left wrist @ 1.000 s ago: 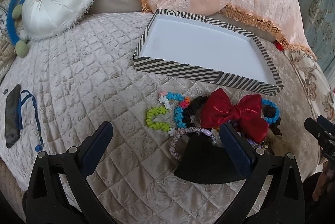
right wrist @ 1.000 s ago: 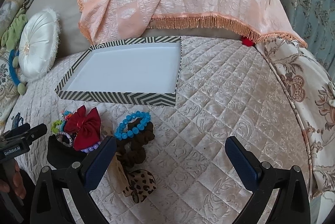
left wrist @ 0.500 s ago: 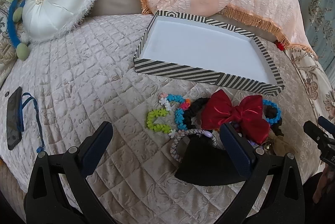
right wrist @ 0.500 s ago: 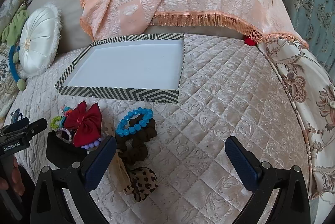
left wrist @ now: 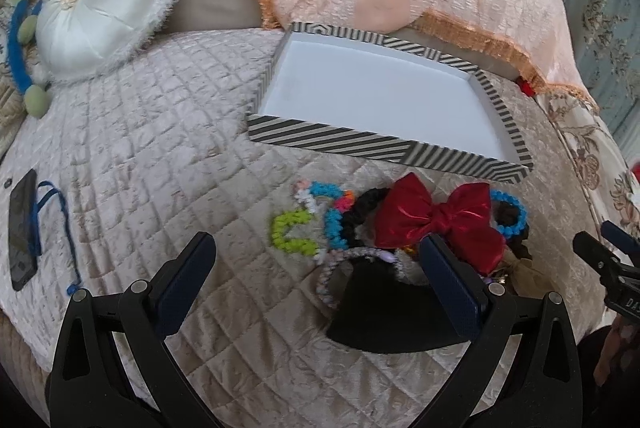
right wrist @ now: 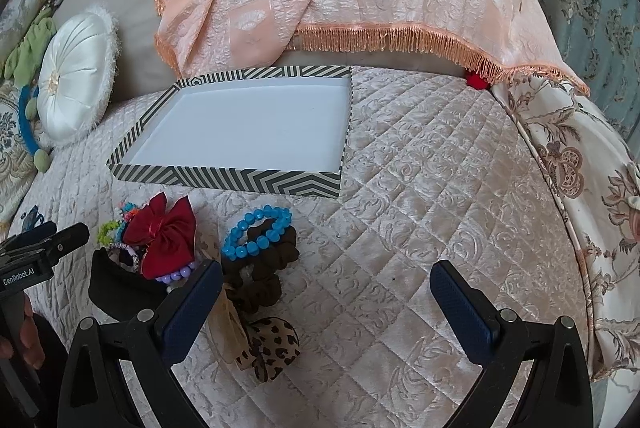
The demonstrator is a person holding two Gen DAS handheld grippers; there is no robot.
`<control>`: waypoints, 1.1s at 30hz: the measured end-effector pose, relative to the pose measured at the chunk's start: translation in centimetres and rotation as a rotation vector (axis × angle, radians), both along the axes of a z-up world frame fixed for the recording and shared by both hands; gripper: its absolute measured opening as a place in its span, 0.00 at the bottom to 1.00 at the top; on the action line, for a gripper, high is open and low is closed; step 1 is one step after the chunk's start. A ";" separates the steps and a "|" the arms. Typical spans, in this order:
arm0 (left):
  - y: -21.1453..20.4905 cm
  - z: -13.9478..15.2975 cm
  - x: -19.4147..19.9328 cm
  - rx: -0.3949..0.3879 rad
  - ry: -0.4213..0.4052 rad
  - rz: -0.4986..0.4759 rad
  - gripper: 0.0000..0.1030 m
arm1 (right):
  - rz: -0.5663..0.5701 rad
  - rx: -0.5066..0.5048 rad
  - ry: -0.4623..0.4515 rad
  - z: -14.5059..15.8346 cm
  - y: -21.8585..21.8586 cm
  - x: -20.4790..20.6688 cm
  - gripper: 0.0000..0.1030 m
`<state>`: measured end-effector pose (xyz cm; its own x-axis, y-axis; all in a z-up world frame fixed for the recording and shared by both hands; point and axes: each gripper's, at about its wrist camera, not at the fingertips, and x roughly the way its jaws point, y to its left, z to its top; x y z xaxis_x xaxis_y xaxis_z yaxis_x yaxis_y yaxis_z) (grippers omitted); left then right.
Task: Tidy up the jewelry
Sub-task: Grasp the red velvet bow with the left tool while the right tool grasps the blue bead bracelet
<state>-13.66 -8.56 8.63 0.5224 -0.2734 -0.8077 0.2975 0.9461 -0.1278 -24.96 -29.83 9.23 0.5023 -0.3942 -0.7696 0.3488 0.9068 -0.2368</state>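
Two tools, both yours, both with fingers spread apart and holding nothing: the left tool (left wrist: 316, 280) hangs over the near-left of the pile, the right tool (right wrist: 326, 304) over bare quilt near-right of it.

Landmark: shallow rectangular tray with black-and-white striped walls and a white floor (right wrist: 224, 182), resting on the quilted cream bedspread (right wrist: 420, 208). Nothing lies in it.

Stock, all in one heap just in front of the tray's near wall, none touching it:
- red satin bow (left wrist: 436, 220), top of the heap, toward the tray's right end in the left wrist view.
- blue beaded bracelet (right wrist: 256, 232), lying on the dark brown fabric scrunchie (right wrist: 260, 268), right of the bow.
- lime-green beaded bracelet (left wrist: 290, 238) and multicoloured beaded bracelet (left wrist: 328, 204), left of the bow.
- pale braided bracelet (left wrist: 352, 264), partly under a black fabric piece (left wrist: 384, 308), nearest you.
- leopard-print fabric bow (right wrist: 268, 344), farthest from the tray.

Step in hand, by my reading: the first pick has not yet been made; you are lining up on the heap.

Next move calls for: lowering one tool onto a single piece lying free at the heap's edge, such as the blue beaded bracelet, and closing on its band alone so neighbouring pieces do not drag along, then carrying it over the striped wall.
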 end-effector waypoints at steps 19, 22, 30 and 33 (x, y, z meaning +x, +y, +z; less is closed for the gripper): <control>-7.3 -3.1 5.2 -0.040 0.180 -0.229 0.69 | -0.007 0.026 -0.003 -0.5 -2.2 -0.1 0.95; -8.0 -3.2 5.3 -0.070 0.199 -0.275 0.42 | -0.007 0.043 -0.008 -0.6 -2.7 0.1 0.89; -8.2 -1.9 5.5 -0.098 0.209 -0.307 0.05 | 0.006 0.071 -0.017 -0.7 -2.8 0.6 0.79; -7.4 -1.1 5.5 -0.136 0.204 -0.283 0.04 | 0.016 0.075 -0.028 -0.5 -2.5 0.6 0.79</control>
<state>-8.17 -15.93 7.52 0.2423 -0.4960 -0.8338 0.5006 0.8001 -0.3305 -24.35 -32.30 8.70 0.5294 -0.3280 -0.7824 0.3400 0.9270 -0.1586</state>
